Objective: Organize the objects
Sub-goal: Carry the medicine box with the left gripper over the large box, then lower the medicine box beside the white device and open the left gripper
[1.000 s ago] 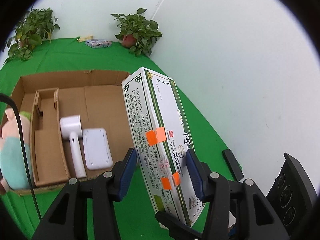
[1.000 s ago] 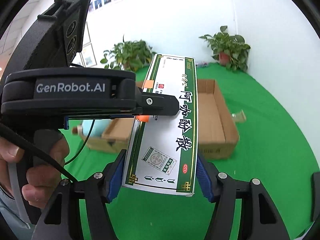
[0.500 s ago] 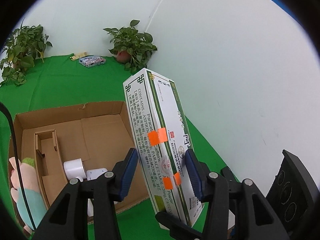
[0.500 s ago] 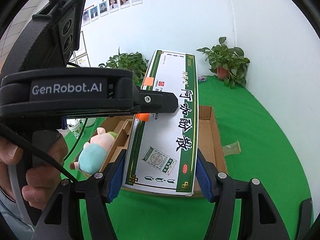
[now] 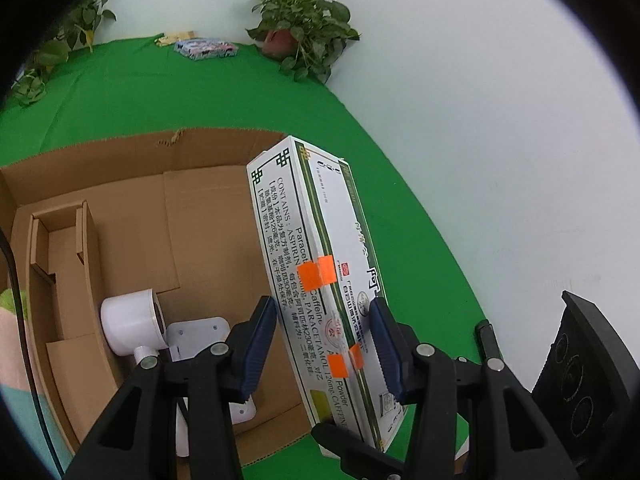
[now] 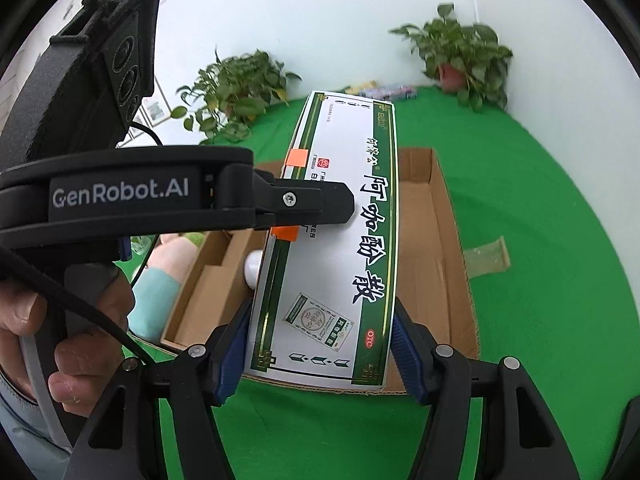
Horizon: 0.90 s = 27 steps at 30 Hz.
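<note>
Medicine carton held over box, not yet placed.

The long white-and-green cardboard medicine carton hangs tilted above the open brown cardboard box on the green cloth; a white hair dryer and a white flat device already lie inside, so placing is left. Right gripper clamps the carton's near end across its width. Left gripper straddles its narrow side, right pad seemingly touching, left pad clear; grip unclear.

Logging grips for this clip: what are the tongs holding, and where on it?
Both hold the medicine box: right tongs clamp its long edges at the near end, left tongs grip across its thickness.
</note>
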Available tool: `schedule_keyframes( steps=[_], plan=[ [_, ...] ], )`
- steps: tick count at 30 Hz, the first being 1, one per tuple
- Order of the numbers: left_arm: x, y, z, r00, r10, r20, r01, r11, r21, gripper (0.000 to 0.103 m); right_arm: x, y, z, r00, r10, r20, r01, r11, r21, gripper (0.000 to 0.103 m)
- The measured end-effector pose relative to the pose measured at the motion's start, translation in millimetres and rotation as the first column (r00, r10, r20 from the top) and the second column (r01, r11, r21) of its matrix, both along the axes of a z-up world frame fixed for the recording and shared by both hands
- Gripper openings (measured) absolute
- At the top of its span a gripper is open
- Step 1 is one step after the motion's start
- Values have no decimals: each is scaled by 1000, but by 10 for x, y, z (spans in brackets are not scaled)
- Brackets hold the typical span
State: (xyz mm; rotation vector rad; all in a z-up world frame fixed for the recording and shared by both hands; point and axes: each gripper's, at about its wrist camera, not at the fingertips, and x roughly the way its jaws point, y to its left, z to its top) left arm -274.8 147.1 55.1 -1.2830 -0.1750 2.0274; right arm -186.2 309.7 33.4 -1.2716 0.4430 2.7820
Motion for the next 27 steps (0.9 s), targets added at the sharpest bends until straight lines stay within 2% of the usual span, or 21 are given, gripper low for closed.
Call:
schedule_keyframes(
  steps=[5,8,11,14,20,25,27],
  plan=[
    [-168,41,-458,997,7,79,-4,1000,-28,46,-77,0,-486,997,25,78,-21,998,-57,61],
    [-252,46,-716,990,18,136,-15,1000,-24,46,-102,-7,-724,993,34,117,-25,997,-76,61],
    [-290,84,-900,987,14,159,-10,1000,-26,46,-115,-12,-880,987,33,157,-20,996,-86,62],
    [-324,106,-1022,984,12,177,-9,1000,-22,46,-154,37,-1001,982,34,184,-16,995,-97,62],
    [-366,111,-1183,980,21,197,-12,999,-49,49,-228,-14,-1137,971,37,235,-30,999,-34,61],
    [-390,97,-1187,978,8,207,9,997,-79,48,-237,-61,-1175,966,34,257,-35,999,-3,61],
    [-391,69,-1155,979,32,204,-15,996,-88,53,-235,-75,-1177,965,26,261,-26,1000,-1,61]
  ],
)
